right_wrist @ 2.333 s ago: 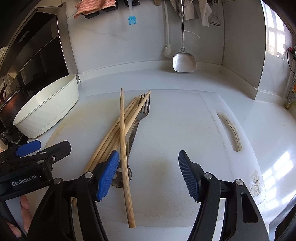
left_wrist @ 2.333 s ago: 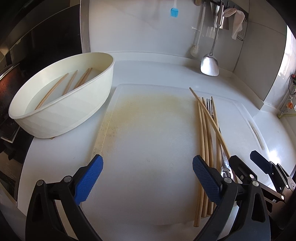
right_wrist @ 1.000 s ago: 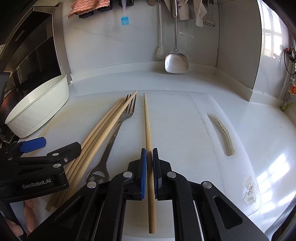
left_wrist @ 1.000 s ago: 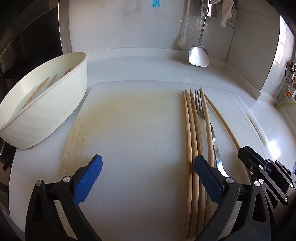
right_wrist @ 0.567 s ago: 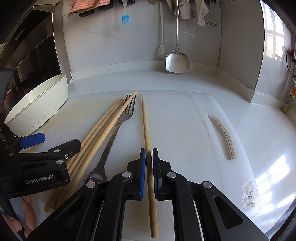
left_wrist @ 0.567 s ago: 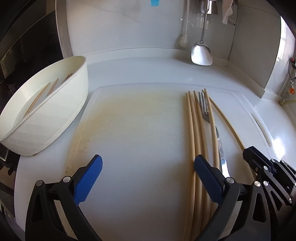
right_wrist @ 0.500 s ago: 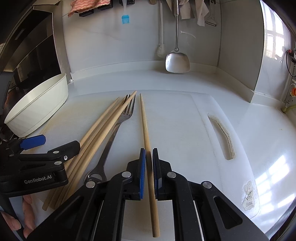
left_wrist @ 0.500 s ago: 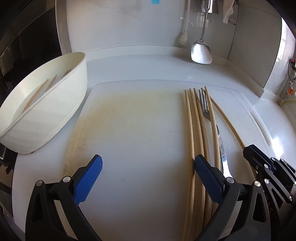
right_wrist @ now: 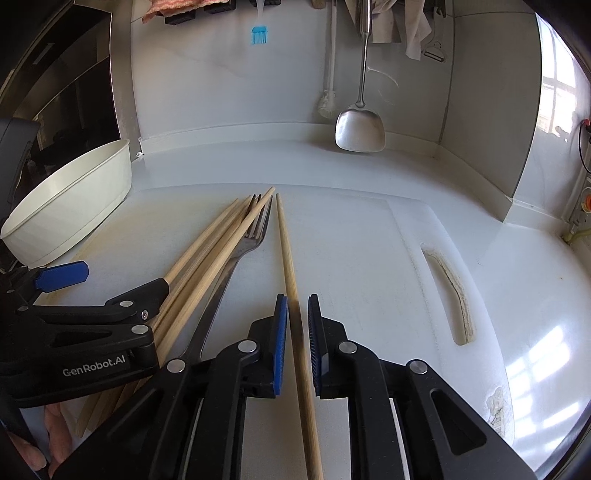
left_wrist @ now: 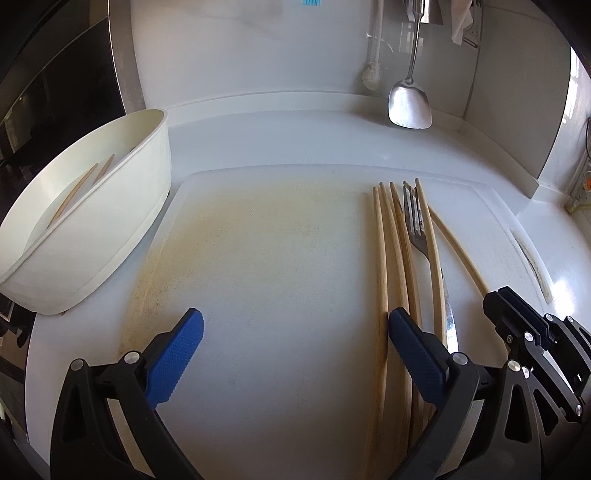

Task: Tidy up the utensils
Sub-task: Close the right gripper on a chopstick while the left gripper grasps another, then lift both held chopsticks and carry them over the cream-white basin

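- The right gripper [right_wrist: 295,317] has its blue pads drawn in close on either side of a single chopstick [right_wrist: 286,251]; there looks to be a thin gap at each pad, so whether they clamp it firmly is hard to tell.
- That chopstick runs straight out ahead between the fingers, its far tip pointing toward the back wall, its near end passing under the gripper body.
- The left gripper [left_wrist: 291,343] is spread wide, nothing between its pads; it hovers low over the cutting board [left_wrist: 277,258].
- Its right pad [left_wrist: 417,354] sits over the near part of a bundle of chopsticks [left_wrist: 391,251] lying lengthwise on the board.
- A metal fork [left_wrist: 417,225] lies in among the bundle, tines pointing away.
- In the left wrist view, the single chopstick [left_wrist: 458,251] angles off just right of the bundle, toward the right gripper's black body.
- The cutting board is white with yellowish staining and rests on the white tabletop [right_wrist: 535,277].
- A cream oval bowl [left_wrist: 122,206] stands just left of the board, with more chopsticks inside.
- A steel spatula [right_wrist: 360,129] and a blue brush [right_wrist: 258,35] hang on the back wall.
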Action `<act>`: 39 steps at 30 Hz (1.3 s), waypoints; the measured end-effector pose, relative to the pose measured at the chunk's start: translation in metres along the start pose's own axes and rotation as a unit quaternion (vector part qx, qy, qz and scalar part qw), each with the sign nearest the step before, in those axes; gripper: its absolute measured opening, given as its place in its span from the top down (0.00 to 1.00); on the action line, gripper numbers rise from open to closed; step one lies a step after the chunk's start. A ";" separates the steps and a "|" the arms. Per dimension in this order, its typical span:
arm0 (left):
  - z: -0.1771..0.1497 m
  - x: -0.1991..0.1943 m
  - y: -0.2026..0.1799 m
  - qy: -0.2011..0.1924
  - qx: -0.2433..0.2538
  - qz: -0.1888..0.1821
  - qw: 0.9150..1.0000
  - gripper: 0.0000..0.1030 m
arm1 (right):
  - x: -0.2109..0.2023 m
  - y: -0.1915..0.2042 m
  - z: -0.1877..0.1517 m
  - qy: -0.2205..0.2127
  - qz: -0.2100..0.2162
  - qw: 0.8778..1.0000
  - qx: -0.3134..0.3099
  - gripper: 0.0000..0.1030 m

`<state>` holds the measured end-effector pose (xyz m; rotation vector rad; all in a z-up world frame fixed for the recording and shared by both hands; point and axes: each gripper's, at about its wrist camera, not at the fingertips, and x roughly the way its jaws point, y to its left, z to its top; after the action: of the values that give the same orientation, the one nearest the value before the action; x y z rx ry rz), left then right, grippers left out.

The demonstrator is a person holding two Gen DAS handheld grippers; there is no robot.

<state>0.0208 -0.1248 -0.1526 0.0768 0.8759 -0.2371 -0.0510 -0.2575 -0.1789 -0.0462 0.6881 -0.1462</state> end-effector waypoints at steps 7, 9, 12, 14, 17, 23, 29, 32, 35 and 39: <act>-0.001 -0.008 -0.007 -0.014 0.006 -0.005 1.000 0.43 | 0.001 0.000 0.000 0.004 0.006 1.000 -0.018 0.94; -0.003 -0.010 -0.011 -0.018 0.013 -0.009 1.000 0.55 | -0.001 0.001 -0.001 0.002 0.005 1.000 -0.019 0.94; -0.004 -0.013 -0.015 -0.019 0.025 -0.023 0.999 0.89 | -0.002 -0.003 -0.003 -0.002 0.011 1.000 -0.009 0.94; -0.005 -0.013 -0.014 -0.018 0.019 -0.030 0.999 0.92 | -0.003 -0.007 -0.004 -0.004 0.018 1.000 0.006 0.94; -0.005 -0.014 -0.004 -0.011 -0.005 -0.047 0.999 0.93 | -0.006 -0.018 -0.005 -0.005 0.027 0.999 0.038 0.94; -0.007 -0.024 0.004 -0.012 -0.017 -0.062 0.998 0.93 | -0.016 -0.028 -0.004 -0.015 0.032 0.997 0.066 0.94; -0.002 -0.041 0.007 -0.015 -0.024 -0.073 0.997 0.93 | -0.029 -0.024 0.003 -0.017 0.031 0.997 0.066 0.94; 0.003 -0.051 0.012 -0.015 -0.028 -0.077 0.997 0.93 | -0.039 -0.021 0.011 -0.018 0.031 0.997 0.068 0.94; 0.008 -0.064 0.020 -0.018 -0.030 -0.076 0.997 0.93 | -0.052 -0.017 0.021 -0.024 0.032 0.997 0.063 0.94; 0.015 -0.084 0.039 -0.019 -0.038 -0.075 0.996 0.93 | -0.070 -0.006 0.039 -0.029 0.033 0.997 0.057 0.94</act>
<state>-0.0101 -0.0751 -0.0796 -0.0637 0.8534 -0.3441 -0.0807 -0.2534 -0.1038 0.0810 0.6223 -0.1210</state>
